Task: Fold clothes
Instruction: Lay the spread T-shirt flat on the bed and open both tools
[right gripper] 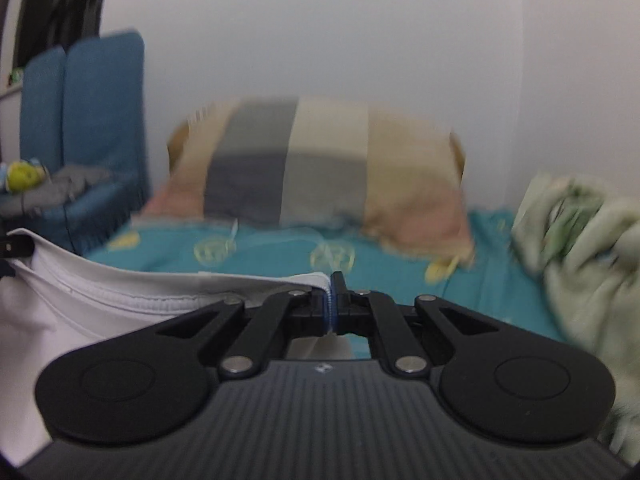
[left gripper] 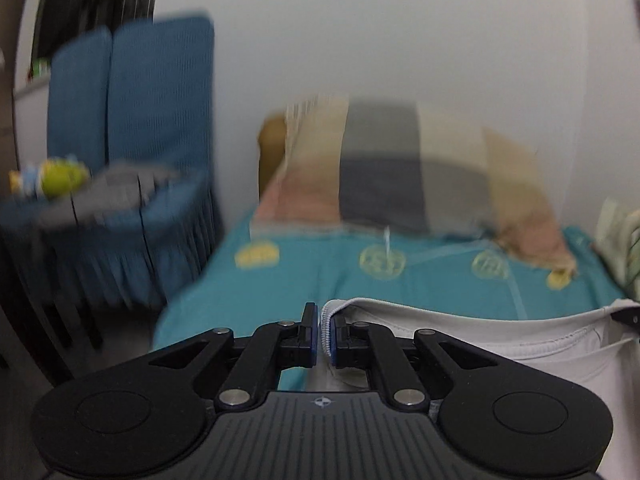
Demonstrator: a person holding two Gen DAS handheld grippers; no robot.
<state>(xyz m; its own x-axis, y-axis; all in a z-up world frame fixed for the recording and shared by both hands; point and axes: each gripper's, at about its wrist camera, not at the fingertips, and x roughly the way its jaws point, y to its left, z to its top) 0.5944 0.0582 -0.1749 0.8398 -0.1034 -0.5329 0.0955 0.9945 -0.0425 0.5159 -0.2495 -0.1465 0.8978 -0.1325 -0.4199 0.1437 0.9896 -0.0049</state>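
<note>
A white garment (left gripper: 500,332) hangs stretched between my two grippers above a teal bedsheet (left gripper: 320,276). In the left wrist view my left gripper (left gripper: 325,334) is shut on the garment's left edge, with the hem pinched between the blue pads. The cloth runs off to the right, where the tip of my right gripper (left gripper: 628,316) shows at the frame edge. In the right wrist view my right gripper (right gripper: 331,308) is shut on the white garment (right gripper: 120,296) at its right edge, and the cloth sags leftward to my left gripper (right gripper: 16,248).
A striped pillow (left gripper: 392,172) leans on the wall at the head of the bed. A pale green blanket (right gripper: 580,240) is heaped on the right side. A blue chair (left gripper: 132,120) with grey cloth and a yellow toy (left gripper: 60,178) stands left of the bed.
</note>
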